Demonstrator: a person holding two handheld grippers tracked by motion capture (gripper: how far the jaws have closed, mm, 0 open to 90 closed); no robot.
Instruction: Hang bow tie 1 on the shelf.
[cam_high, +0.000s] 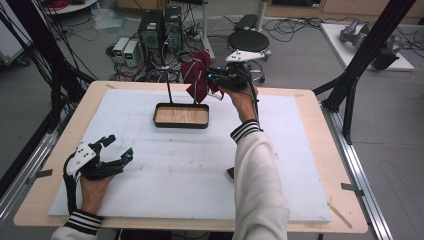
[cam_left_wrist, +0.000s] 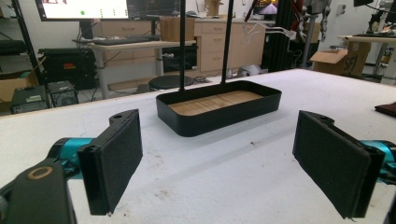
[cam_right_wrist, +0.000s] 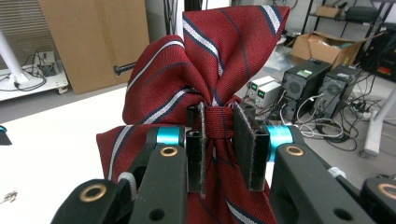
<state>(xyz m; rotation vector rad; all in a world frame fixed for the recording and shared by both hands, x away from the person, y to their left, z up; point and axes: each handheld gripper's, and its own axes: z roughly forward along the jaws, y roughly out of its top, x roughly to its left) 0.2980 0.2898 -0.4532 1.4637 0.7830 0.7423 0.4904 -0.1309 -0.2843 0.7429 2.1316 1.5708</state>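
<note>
You are holding a dark red striped fabric bow tie (cam_right_wrist: 205, 70) by its central knot, and the right gripper (cam_right_wrist: 219, 140) is clamping it there, both black pads pressing against the band from either side. In the high view the bow tie (cam_high: 199, 75) is hanging in the air at the far edge of the table, at about one o'clock from the shallow black rectangular tray with a wooden floor (cam_high: 181, 123), just beside the thin black upright post (cam_high: 168, 87) rising from the tray's back edge. The tie is touching nothing but your pads, so the pick-up looks done; what is remaining, as I judge it, is bringing the tie over the tray or the post and letting it go.

Your left gripper (cam_high: 112, 150) is resting low at about eight o'clock on the white foam mat (cam_high: 175, 170), well apart from the tray, with its jaws standing wide apart and nothing between them. From the left gripper view its two padded fingers (cam_left_wrist: 114, 158) are framing the tray (cam_left_wrist: 219, 116) ahead, which is holding nothing.

A small dark object (cam_high: 230, 173) is lying on the mat beside your right sleeve (cam_high: 257, 175); I cannot tell what it is.
</note>
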